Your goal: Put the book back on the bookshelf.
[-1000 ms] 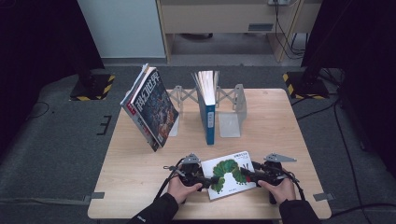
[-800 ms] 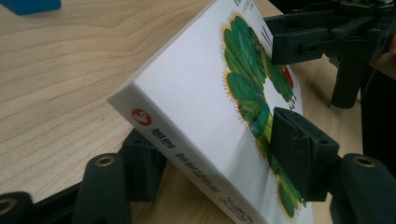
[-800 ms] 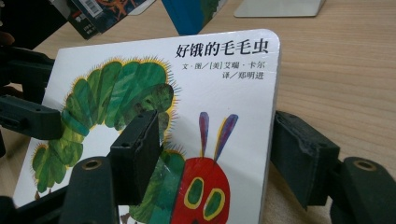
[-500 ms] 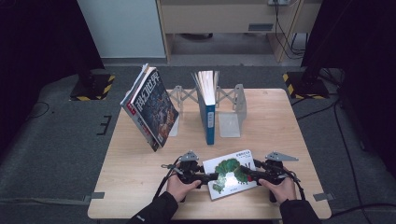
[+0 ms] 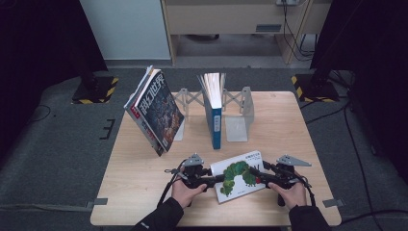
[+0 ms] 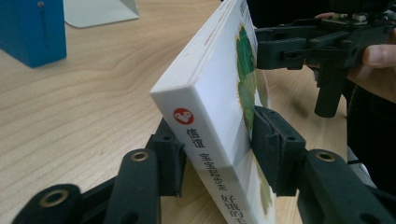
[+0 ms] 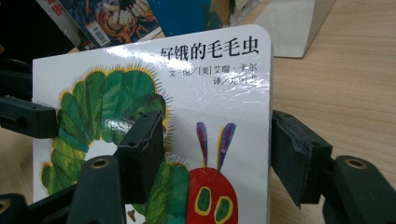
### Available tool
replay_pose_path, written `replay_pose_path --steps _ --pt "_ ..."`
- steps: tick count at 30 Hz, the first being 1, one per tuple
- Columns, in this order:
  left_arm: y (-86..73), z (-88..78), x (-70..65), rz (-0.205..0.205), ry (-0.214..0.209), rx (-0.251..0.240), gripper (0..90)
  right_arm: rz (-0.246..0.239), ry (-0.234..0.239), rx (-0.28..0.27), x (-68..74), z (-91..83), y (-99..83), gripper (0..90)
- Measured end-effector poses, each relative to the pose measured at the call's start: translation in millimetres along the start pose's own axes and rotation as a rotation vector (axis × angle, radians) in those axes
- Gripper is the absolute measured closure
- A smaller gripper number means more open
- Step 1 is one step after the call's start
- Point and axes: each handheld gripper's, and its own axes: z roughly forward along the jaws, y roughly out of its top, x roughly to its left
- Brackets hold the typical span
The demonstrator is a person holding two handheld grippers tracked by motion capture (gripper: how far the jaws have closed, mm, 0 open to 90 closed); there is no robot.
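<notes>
Tilting up off the table [image 5: 144, 192] since a second ago, the caterpillar book [image 5: 239, 177] is now resting on its long edge near the front — the left gripper [image 6: 217, 154], jaws just closing, is clamping its spine end, while the right gripper [image 7: 217, 149] is pinching the opposite edge, probably for standing it beside the blue book [image 5: 215, 113] in the rack [image 5: 243, 108].

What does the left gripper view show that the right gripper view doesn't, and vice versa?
Left gripper view: the book's spine with a red logo, and a hand. Right gripper view: the cover's caterpillar and title, plus a magazine. Both: that book between tongs, the left tongs having just been closing on it, the right tongs around its other end, the wooden table, a grey bookend.
</notes>
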Motion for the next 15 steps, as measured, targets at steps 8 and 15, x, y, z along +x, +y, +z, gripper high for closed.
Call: replay_pose_path --steps 8,15 --pt "4.4 -3.5 -2.8 0.021 -0.014 -0.04 63.0 -0.014 0.008 -0.033 -2.3 -2.6 3.4 38.7" --pt "3.7 -3.6 -2.1 0.014 -0.015 -0.041 63.1 -0.013 0.016 0.038 -3.8 -1.2 -3.6 36.7"
